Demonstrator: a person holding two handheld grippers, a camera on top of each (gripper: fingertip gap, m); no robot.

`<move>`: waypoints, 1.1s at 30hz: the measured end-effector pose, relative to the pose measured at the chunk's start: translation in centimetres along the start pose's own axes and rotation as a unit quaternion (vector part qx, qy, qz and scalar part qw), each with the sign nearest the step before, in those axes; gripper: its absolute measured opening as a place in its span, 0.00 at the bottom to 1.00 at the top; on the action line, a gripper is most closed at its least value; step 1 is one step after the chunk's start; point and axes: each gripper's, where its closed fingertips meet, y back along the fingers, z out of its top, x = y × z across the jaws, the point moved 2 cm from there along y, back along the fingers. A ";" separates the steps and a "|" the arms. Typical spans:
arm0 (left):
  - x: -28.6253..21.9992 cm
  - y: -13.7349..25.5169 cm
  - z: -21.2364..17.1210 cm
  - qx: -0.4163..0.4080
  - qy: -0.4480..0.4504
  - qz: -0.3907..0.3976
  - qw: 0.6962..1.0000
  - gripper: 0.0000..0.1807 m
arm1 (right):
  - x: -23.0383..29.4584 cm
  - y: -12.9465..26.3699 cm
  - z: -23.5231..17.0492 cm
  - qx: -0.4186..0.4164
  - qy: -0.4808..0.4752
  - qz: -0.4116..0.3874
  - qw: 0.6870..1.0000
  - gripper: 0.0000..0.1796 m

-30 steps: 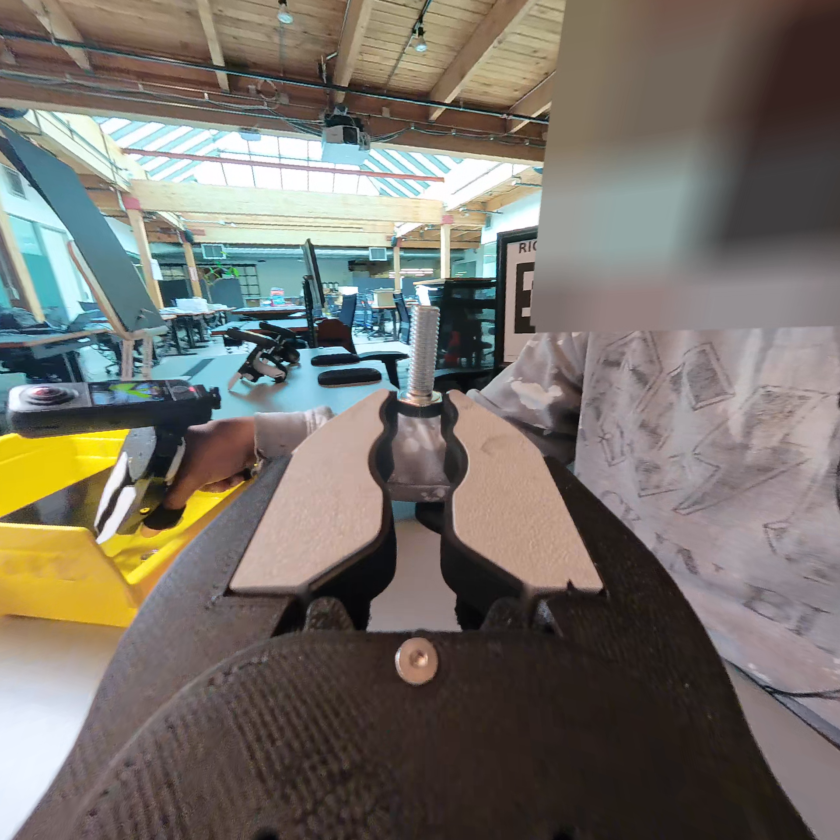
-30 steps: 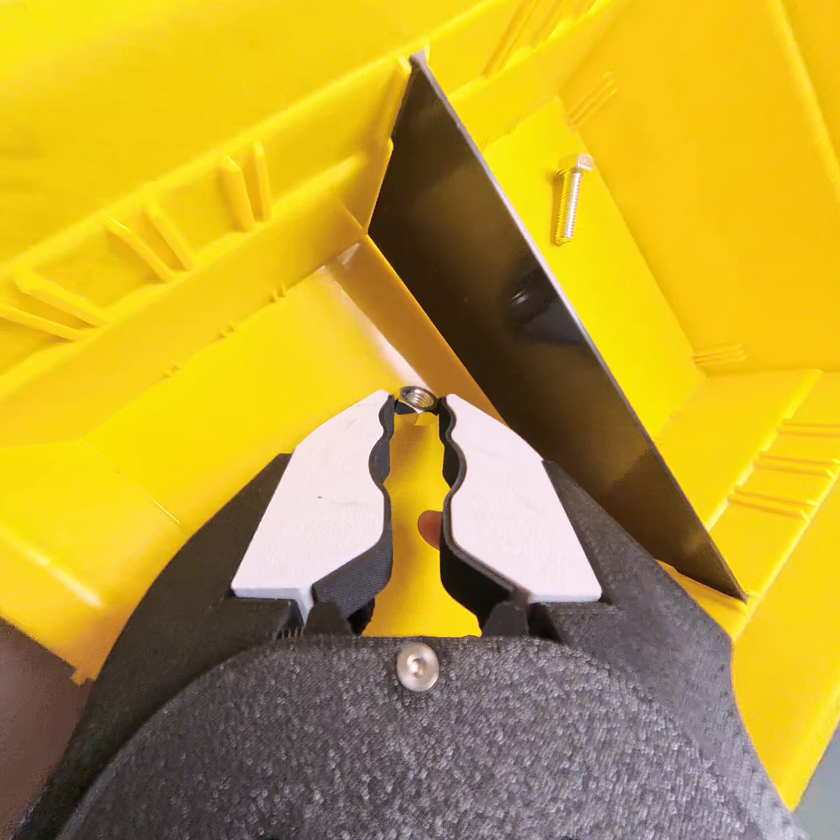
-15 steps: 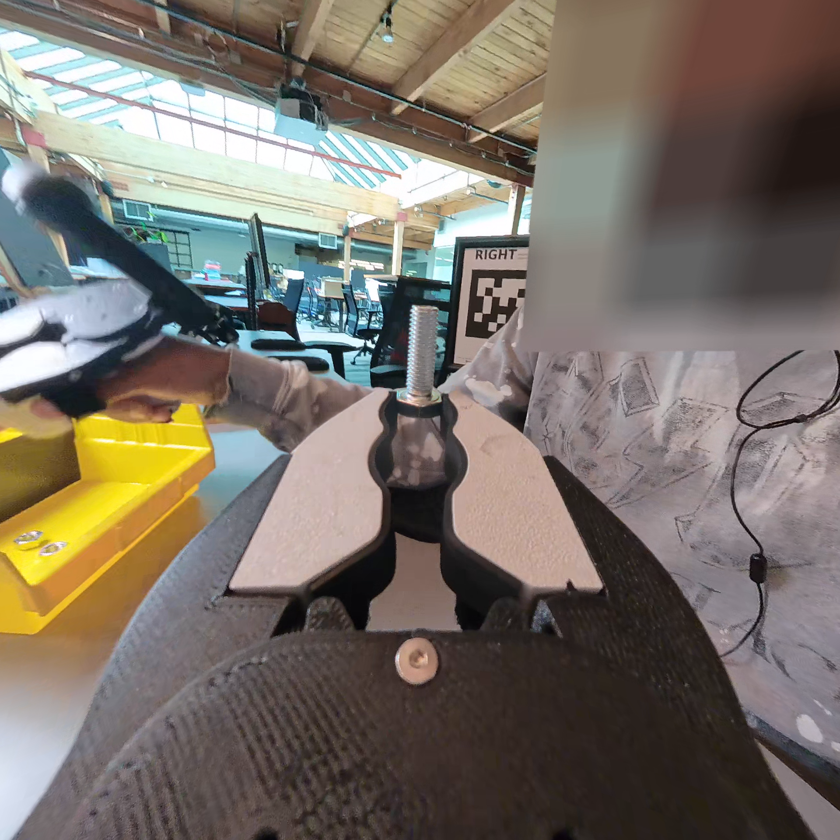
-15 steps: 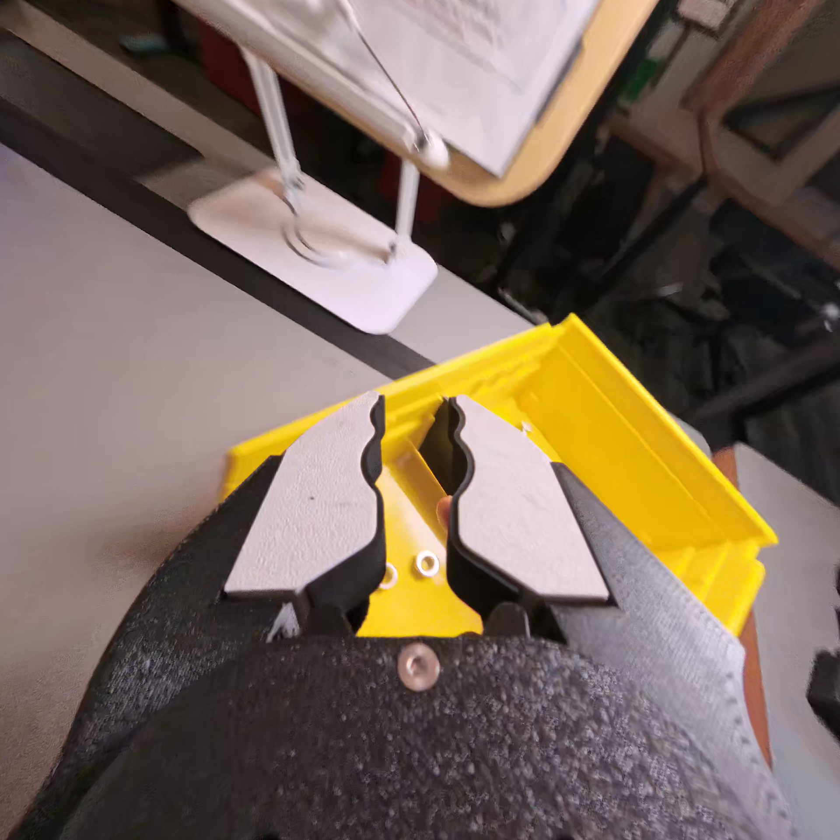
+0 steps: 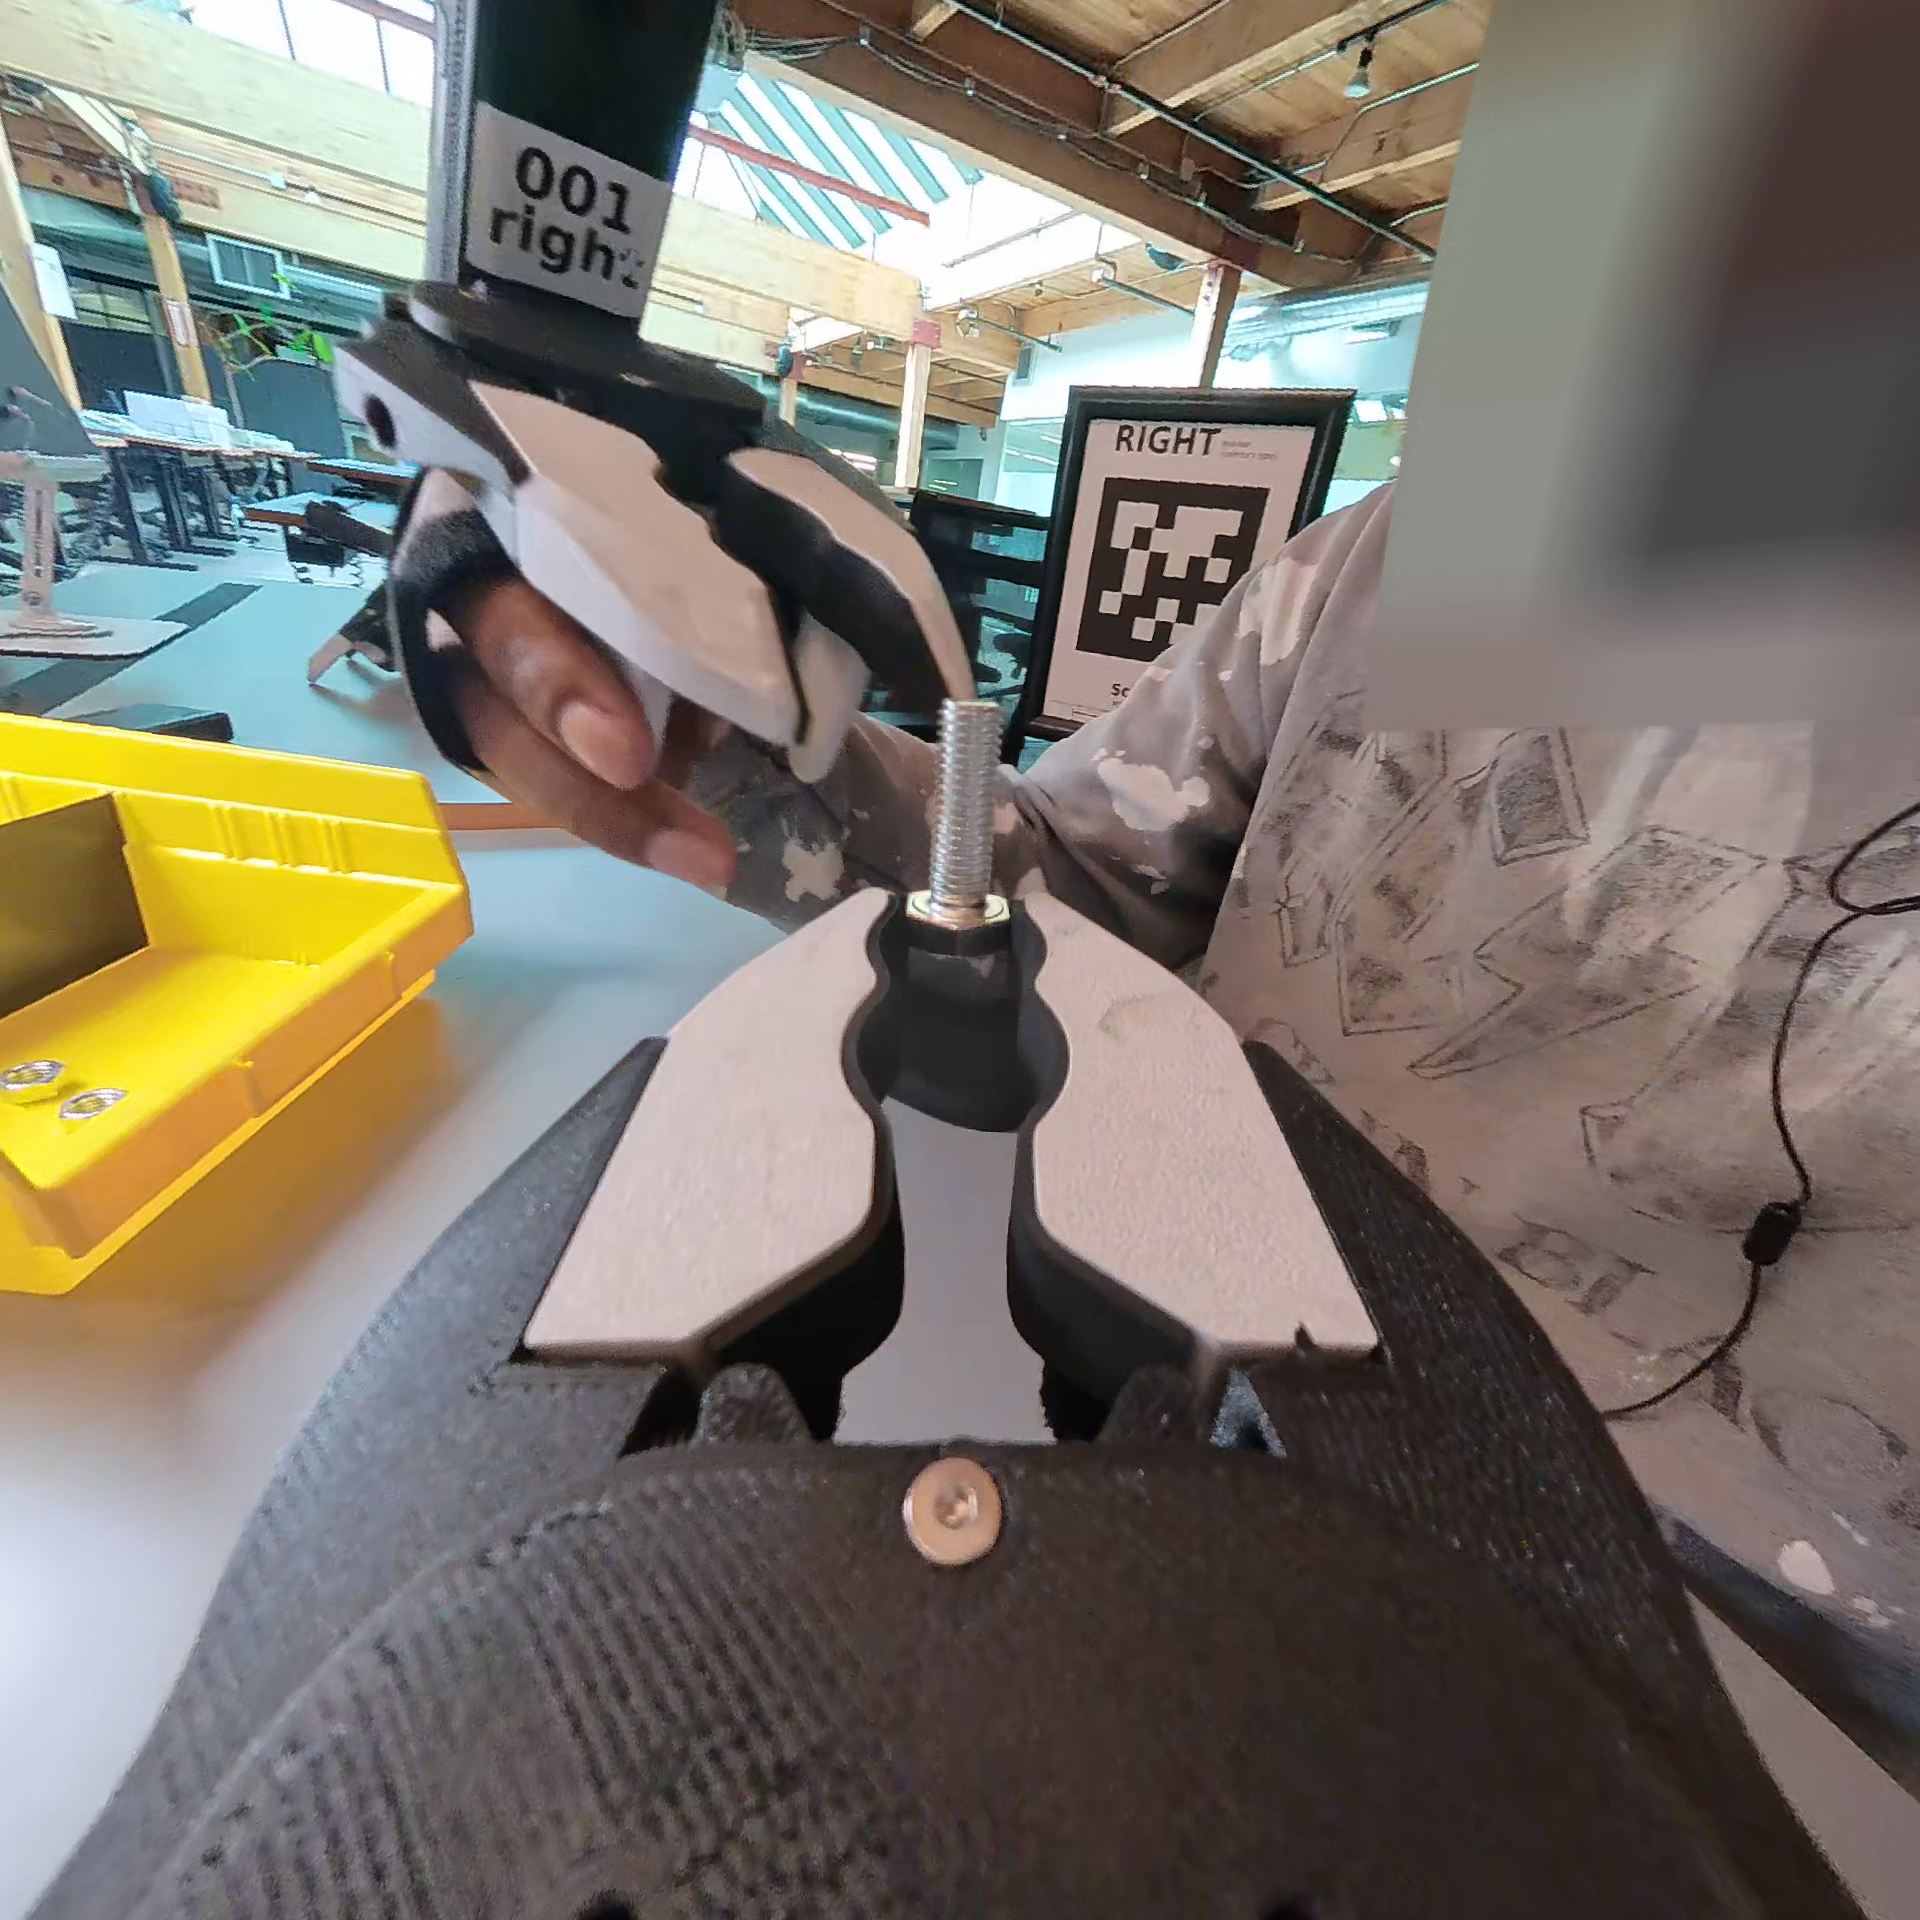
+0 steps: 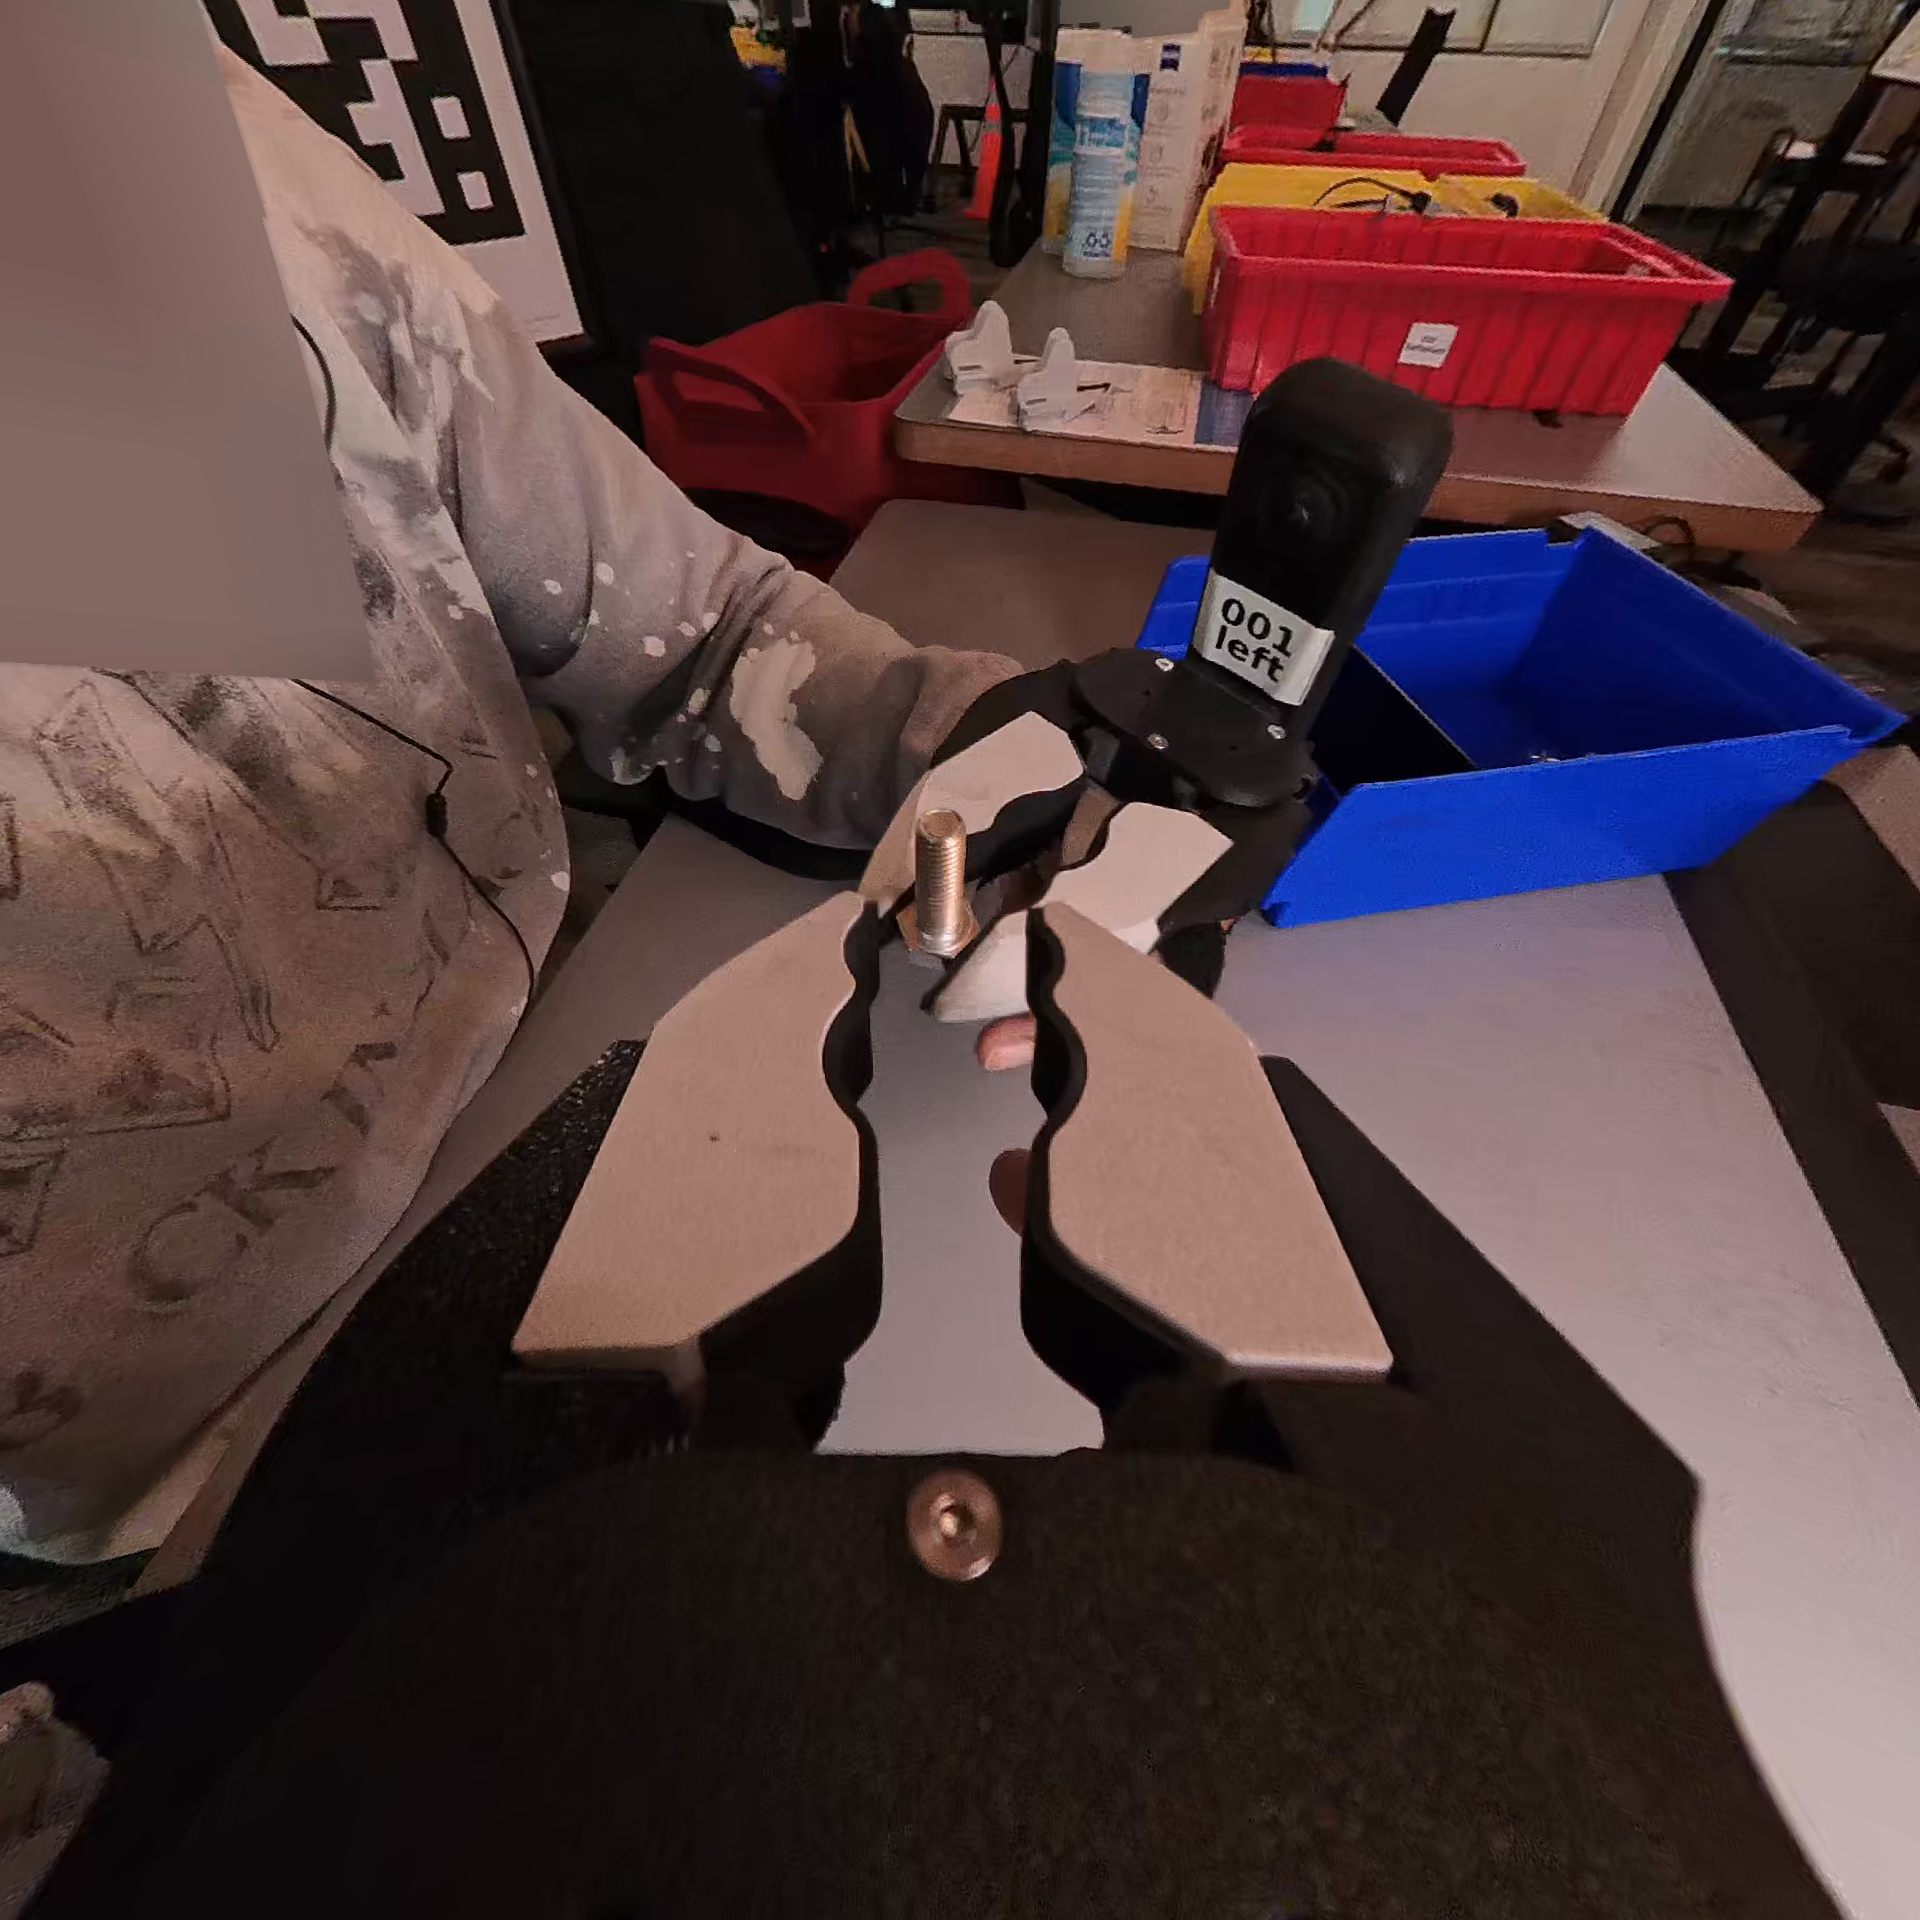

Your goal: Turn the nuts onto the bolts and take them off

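Bolt upright in the left hand-held gripper (image 5: pixel 957 914), clamped on its hex head above the grey table (image 6: pixel 1507 1091).
The bolt (image 5: pixel 964 805) threads point up; the right hand-held gripper (image 6: pixel 948 914) stands apart, empty. Left view alone: yellow bin (image 5: pixel 249 935), two nuts (image 5: pixel 62 1091), timber ceiling. Right view alone: blue bin (image 6: pixel 1558 790), red crates.

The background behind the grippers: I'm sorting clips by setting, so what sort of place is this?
Probably a shared workshop or lab office: exposed timber ceiling, rows of desks, and red parts bins on a table.
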 end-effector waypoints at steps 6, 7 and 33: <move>0.9 0.1 -0.2 0.008 -0.007 0.032 0.999 0.10 | -0.1 -1.9 -0.4 -0.001 -0.001 0.007 1.000 0.07; 1.0 0.1 -0.3 0.009 -0.008 0.035 0.999 0.10 | -0.3 -2.0 -0.4 -0.002 0.003 0.000 1.000 0.05; 10.2 9.3 1.0 -0.039 -0.101 0.501 0.858 0.16 | -25.0 30.3 -22.1 0.253 -0.318 -0.585 0.702 0.05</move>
